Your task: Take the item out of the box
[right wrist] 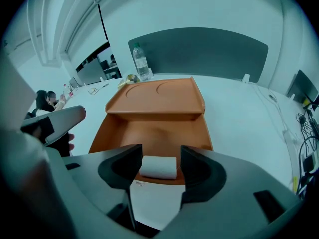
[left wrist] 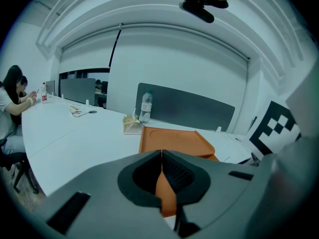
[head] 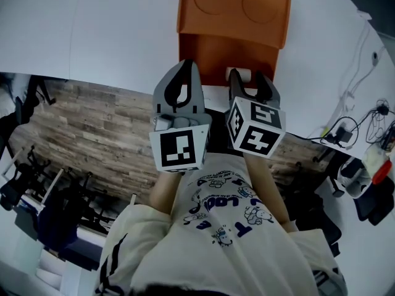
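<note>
My right gripper [right wrist: 159, 152] holds its jaws spread wide to either side of the white roll [right wrist: 158, 167], which lies at the near edge of the open orange box [right wrist: 154, 131], while my left gripper [left wrist: 162, 158] is closed on nothing.

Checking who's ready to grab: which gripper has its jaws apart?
The right gripper: its jaws stand apart, the white roll showing between them; the left gripper's jaws are pressed together.

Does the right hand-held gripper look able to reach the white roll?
Likely yes: the orange box lies open and the white roll sits unobstructed before the right hand-held gripper, jaws apart.
</note>
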The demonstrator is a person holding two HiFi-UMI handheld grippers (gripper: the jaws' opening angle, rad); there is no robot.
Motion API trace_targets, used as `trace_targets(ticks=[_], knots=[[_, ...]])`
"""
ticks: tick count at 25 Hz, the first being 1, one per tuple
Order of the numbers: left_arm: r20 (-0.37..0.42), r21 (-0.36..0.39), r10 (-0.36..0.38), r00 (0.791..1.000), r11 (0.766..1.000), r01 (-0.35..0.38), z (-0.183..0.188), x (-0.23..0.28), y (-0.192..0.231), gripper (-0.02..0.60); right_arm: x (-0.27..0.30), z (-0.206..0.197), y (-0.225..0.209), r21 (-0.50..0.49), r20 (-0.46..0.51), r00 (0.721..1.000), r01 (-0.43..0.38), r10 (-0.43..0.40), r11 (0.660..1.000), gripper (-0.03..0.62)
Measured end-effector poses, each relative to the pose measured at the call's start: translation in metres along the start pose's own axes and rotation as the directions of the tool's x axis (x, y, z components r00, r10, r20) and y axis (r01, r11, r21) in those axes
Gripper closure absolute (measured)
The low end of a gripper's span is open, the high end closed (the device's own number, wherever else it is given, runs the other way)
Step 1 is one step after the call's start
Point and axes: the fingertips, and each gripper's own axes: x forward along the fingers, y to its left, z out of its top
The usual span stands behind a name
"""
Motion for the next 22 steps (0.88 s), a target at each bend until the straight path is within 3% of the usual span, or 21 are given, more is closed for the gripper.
trace_targets(ticks=[9,22], knots=[[-0.015,-0.016,-0.003,1.000,1.000,0.003,-0.008,0.000,-0.002,0.563,0.007,-0.010,0.002,0.048,-0.066,0.998,-0.019,0.022,0.999,0.339],[-0.050,-0.050,-0.010,0.999,0.999,0.008,-0.020,0.003,0.003,0.563,0.017,-0.024,0.008,0.015,-0.151,0.988,-0.004,0.007,1.000,0.332]])
